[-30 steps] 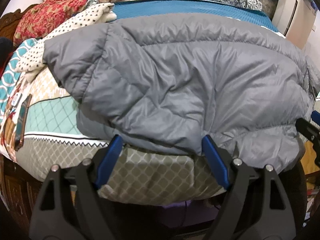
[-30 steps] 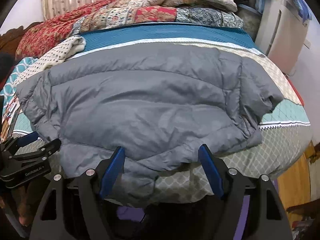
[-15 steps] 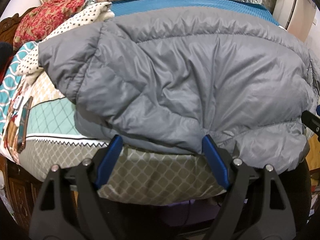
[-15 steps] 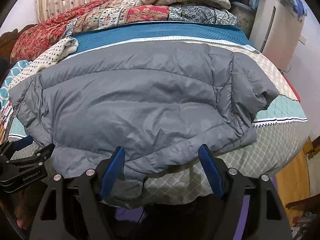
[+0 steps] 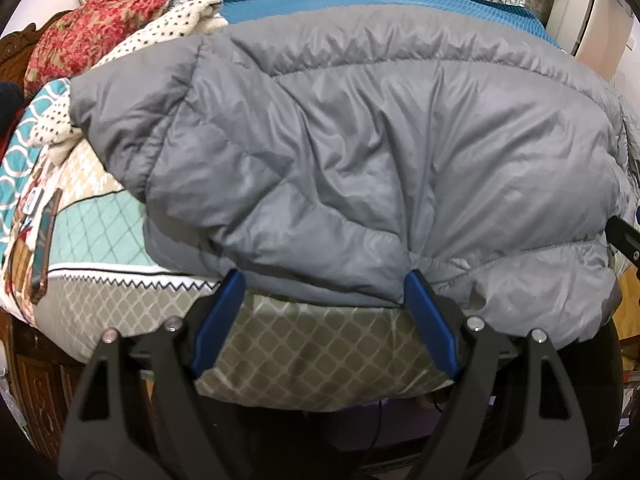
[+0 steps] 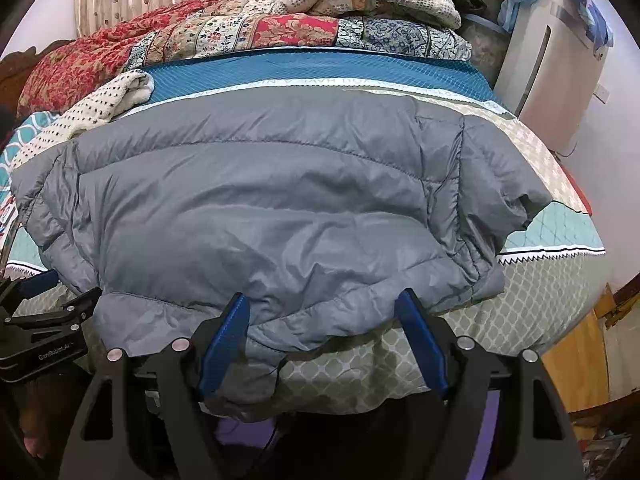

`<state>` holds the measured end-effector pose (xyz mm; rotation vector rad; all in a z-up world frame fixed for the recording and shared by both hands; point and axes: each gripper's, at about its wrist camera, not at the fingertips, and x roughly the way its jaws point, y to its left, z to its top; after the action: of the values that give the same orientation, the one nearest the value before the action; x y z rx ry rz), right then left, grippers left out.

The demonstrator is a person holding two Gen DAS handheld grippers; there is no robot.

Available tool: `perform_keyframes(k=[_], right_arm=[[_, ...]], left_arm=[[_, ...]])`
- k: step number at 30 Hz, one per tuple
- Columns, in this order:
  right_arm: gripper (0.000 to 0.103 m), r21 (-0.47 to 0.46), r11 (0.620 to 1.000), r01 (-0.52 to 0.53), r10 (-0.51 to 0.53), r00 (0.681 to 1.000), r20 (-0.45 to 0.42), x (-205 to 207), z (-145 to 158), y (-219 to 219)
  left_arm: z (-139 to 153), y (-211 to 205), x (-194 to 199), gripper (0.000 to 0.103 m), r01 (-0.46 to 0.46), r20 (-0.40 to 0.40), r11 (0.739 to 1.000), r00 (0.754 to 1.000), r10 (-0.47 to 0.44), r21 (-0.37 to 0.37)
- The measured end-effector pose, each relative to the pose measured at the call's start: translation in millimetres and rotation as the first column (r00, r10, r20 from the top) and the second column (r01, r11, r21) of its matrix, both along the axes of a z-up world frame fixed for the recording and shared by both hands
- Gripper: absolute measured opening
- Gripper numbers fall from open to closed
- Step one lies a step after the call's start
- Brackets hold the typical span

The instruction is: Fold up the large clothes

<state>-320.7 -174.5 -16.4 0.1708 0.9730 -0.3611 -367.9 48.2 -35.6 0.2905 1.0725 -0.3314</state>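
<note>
A large grey puffer jacket (image 5: 360, 152) lies spread across the bed, its hem hanging over the near edge; it also shows in the right wrist view (image 6: 280, 220). My left gripper (image 5: 324, 284) is open, its blue fingers at the jacket's hem near the left side, holding nothing. My right gripper (image 6: 324, 304) is open at the hem further right, with hem fabric lying between the fingers, not clamped. The left gripper also shows at the left edge of the right wrist view (image 6: 44, 320).
The bed has a patterned quilt (image 6: 540, 292) and a teal blanket (image 6: 320, 72). A white dotted cloth (image 5: 168, 36) and red floral bedding (image 6: 100, 52) lie at the far left. A white appliance (image 6: 552, 64) stands at the right.
Both grippers have moved in closer to the jacket, which now fills more of each view. Both stay open; the jacket has not been lifted.
</note>
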Motion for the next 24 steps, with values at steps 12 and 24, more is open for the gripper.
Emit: perform_keyframes(k=[12, 24], right_arm=[[0.051, -0.008, 1.000, 0.001, -0.001, 1.000, -0.007, 1, -3, 2], [0.051, 0.012, 1.000, 0.015, -0.015, 0.999, -0.031, 4, -11, 0]], left_arm=[[-6, 2, -3, 0.081, -0.004, -0.012, 1.000, 1.000, 0.004, -0.003], [-12, 5, -1, 0.083, -0.005, -0.023, 1.000, 1.000, 0.005, -0.004]])
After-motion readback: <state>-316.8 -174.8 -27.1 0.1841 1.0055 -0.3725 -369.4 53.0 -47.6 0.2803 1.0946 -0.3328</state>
